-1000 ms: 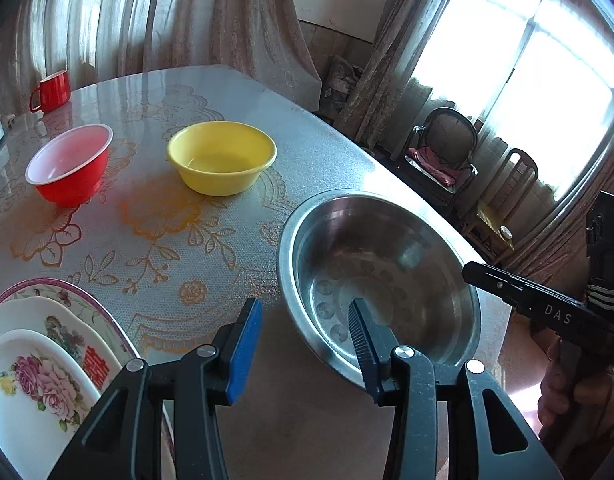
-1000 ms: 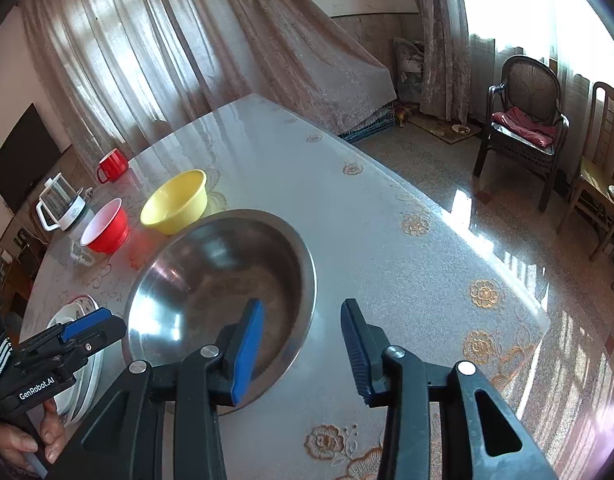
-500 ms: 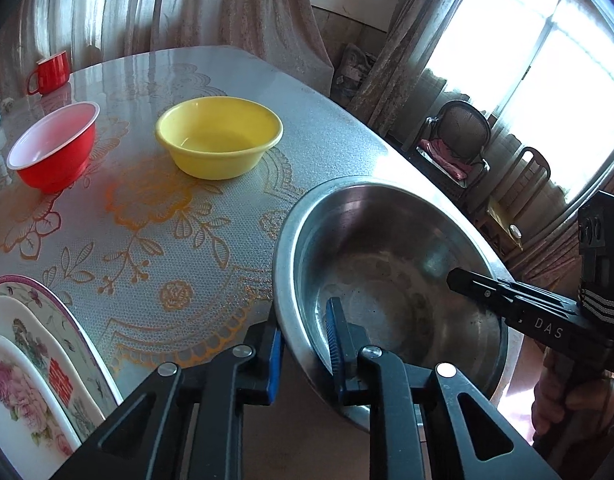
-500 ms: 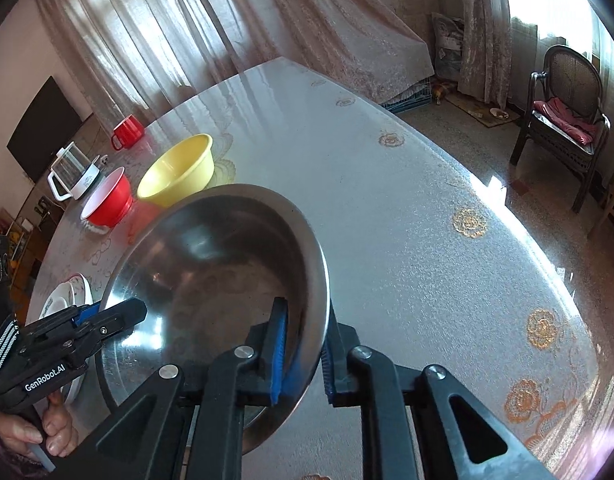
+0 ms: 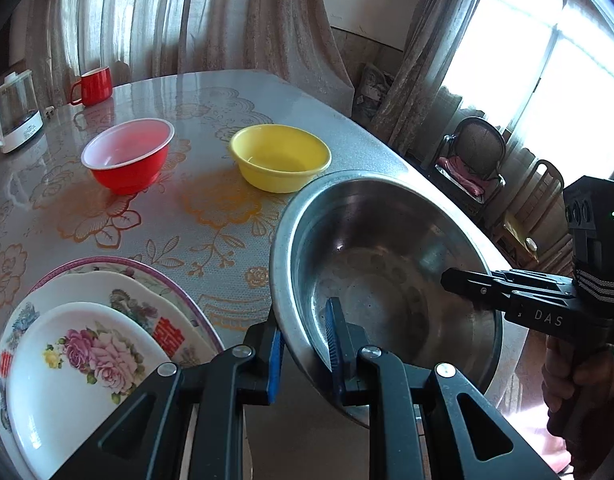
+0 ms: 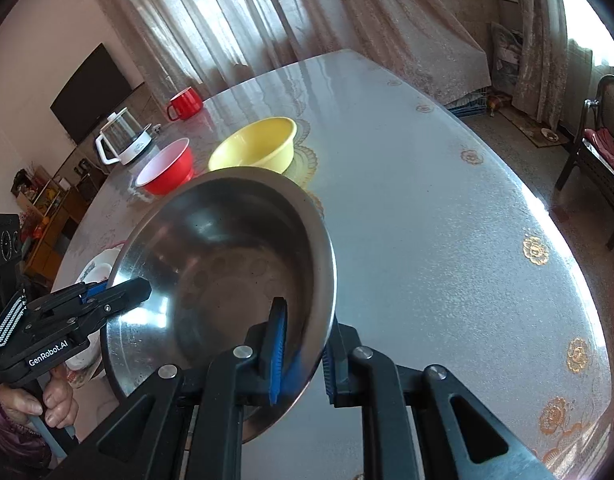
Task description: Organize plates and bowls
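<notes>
My left gripper (image 5: 303,354) and right gripper (image 6: 303,354) pinch opposite rims of the steel bowl (image 5: 387,276) | bowl tilted, beside yellow bowl (image 5: 281,157) | shiny, empty, dull-bottomed

The steel bowl (image 5: 387,280) hid the table's (image 5: 211,92) near edge. The stacked plates (image 5: 87,344) ran past the frame's left edge; the steel bowl mostly covered them from the right wrist.

A home living-dining room: lace curtains (image 5: 195,20), wall television (image 6: 93,90), cushioned chair (image 5: 473,164), oilcloth-covered dining table (image 6: 407,184).
</notes>
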A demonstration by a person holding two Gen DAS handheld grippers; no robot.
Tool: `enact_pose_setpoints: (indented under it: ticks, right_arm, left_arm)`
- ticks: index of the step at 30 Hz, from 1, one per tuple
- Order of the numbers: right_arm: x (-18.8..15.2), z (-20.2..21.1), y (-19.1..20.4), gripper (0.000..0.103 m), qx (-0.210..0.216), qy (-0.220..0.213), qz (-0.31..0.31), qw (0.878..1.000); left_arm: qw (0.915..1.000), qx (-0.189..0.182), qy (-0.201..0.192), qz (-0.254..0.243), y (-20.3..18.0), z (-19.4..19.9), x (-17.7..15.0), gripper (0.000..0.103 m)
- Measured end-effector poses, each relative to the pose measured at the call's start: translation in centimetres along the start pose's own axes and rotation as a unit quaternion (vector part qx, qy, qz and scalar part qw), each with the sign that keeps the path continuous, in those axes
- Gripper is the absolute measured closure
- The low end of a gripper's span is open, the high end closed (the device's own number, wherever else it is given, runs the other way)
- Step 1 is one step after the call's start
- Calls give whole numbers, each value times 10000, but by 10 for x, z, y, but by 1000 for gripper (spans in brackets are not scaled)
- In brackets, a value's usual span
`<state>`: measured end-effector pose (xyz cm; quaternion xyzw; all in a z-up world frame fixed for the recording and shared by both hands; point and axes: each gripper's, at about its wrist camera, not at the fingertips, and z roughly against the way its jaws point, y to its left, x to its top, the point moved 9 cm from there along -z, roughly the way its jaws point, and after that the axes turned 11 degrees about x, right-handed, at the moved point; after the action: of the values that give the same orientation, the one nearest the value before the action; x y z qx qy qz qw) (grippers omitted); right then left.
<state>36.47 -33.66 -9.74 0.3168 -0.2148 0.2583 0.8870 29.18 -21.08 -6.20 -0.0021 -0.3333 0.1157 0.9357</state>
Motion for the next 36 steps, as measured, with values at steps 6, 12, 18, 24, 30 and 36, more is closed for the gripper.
enact_pose_setpoints:
  ticks: [6,12,18,24,30,36]
  right_arm:
    - [-8,-19,9,88,60,353,167,9992]
    - [-5,-25,-2,88,-164,462,80,9988]
    - [-3,-24,-5,87,-271,489,262,9981]
    - [0,-16,-2,70,-347,354,461,9977]
    - [13,-3,-1,66,-376,164,681,9968]
    - [31,5,0,65,-342,-6,781,9964]
  left_arm:
    - [9995,107,278,137,13,-9,-18,84]
    - [9993,248,281,-12,5,-11,-21,81]
    - [9987,373,282,-198,-1,-16,-19,76]
    - [9980,343,365,-394,-6,-15,-23,63]
    - [9981,382,92,-470,-4,1,-12,42]
    - [9991,375,16,-184,16,9,-5,42]
